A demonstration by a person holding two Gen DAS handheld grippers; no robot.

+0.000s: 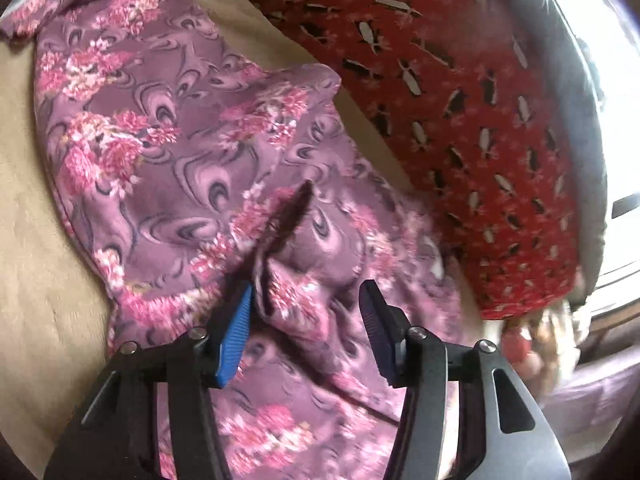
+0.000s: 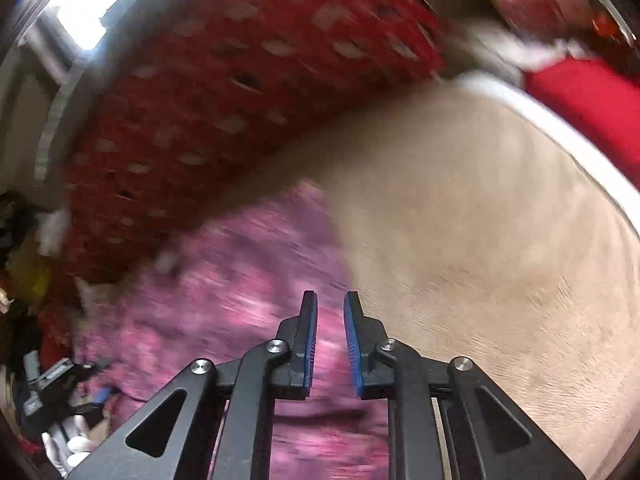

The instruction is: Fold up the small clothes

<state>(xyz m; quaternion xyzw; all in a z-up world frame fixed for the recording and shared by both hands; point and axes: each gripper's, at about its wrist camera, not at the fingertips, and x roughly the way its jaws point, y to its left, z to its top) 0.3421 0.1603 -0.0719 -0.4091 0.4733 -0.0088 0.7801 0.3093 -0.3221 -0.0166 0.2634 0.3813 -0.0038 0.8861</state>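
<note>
A mauve garment [image 1: 168, 152] printed with pink flowers lies spread and creased on a beige blanket [image 1: 32, 240]. My left gripper [image 1: 306, 312] hovers over its near part, open. A raised fold of the cloth [image 1: 276, 280] stands between the blue pads, close to the left pad [image 1: 236, 332], and neither pad presses on it. In the right wrist view the same garment [image 2: 240, 280] is blurred. My right gripper [image 2: 331, 320] is over its edge, its pads a narrow gap apart with nothing gripped. The left gripper [image 2: 60, 376] and a white-gloved hand [image 2: 68, 448] show at the lower left.
A red cloth with dark and white marks [image 1: 460, 100] lies just beyond the garment, also seen as the red cloth [image 2: 240, 100]. A grey cushion [image 1: 576, 80] borders it by a bright window. Bare beige blanket [image 2: 480, 240] stretches right. A plain red item [image 2: 592, 96] lies far right.
</note>
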